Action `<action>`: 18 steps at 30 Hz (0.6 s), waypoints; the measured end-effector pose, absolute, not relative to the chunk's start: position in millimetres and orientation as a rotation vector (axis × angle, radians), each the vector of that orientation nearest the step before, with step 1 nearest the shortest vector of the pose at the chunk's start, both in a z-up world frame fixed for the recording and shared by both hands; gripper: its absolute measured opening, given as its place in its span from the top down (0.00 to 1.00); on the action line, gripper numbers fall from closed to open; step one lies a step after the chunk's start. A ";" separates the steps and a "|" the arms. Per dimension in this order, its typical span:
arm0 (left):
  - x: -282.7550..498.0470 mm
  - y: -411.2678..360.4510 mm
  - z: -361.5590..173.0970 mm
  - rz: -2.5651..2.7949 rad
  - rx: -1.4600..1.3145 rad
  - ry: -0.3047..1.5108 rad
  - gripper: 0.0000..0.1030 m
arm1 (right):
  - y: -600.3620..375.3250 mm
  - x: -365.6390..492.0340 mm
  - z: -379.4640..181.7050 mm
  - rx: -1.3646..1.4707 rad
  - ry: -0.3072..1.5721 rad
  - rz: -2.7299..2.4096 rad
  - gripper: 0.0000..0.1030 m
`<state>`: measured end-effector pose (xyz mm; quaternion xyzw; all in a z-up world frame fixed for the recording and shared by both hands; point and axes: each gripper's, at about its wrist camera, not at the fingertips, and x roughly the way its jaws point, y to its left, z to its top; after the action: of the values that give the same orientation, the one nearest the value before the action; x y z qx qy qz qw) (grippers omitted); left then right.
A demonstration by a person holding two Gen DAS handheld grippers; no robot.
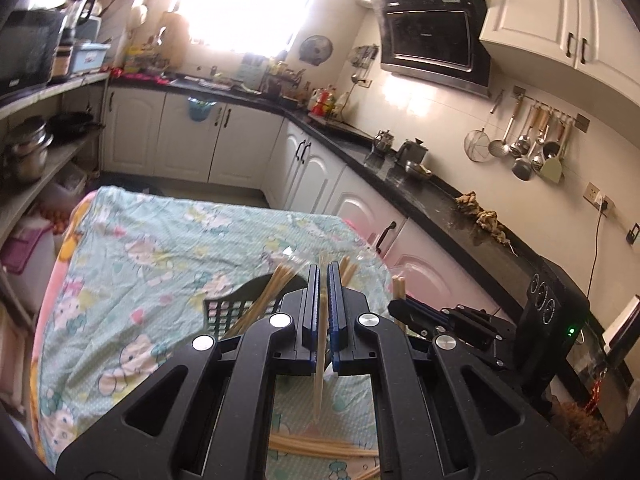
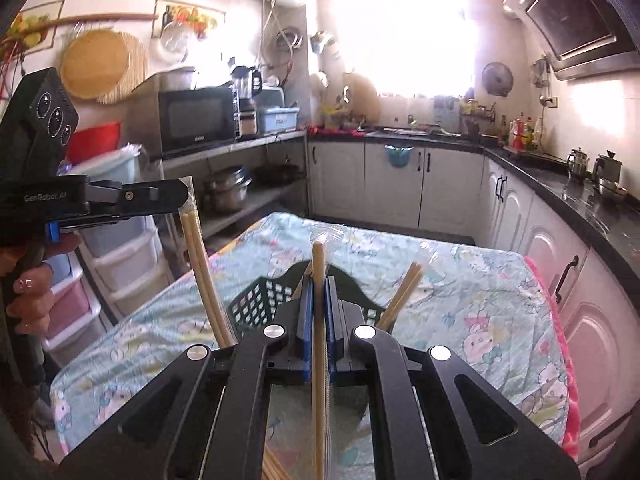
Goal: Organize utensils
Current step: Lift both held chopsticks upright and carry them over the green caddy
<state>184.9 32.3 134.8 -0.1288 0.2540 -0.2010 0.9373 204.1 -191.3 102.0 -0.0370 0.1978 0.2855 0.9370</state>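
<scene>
Close to each lens a wrapped pair of chopsticks (image 1: 321, 344) stands near-upright, clamped in the shut jaws of the left gripper (image 1: 323, 270) and right gripper (image 2: 319, 280), just short of the black basket (image 2: 260, 304) on the desk (image 2: 460, 280).

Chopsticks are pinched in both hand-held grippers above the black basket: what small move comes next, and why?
Probably lower the right hand-held gripper so its wrapped chopsticks drop tip-first into the black basket, then open. Both grippers are shut on chopsticks held upright, the basket already holds several pairs, and it sits just ahead of the left hand-held gripper too.
</scene>
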 end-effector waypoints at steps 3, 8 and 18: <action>187.3 24.8 144.2 -0.419 -0.245 0.504 0.98 | -193.7 206.9 109.1 -0.060 0.383 0.571 0.94; 193.9 16.1 157.4 -0.418 -0.224 0.479 0.98 | -197.7 212.6 122.1 -0.040 0.346 0.561 0.94; 205.7 17.6 189.1 -0.389 -0.219 0.404 0.98 | -202.0 228.2 158.9 0.046 0.236 0.551 0.94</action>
<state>205.7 17.6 189.1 -0.1081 0.1992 -0.1915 0.9550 228.2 -202.0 158.9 0.0225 0.1161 0.2712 0.9552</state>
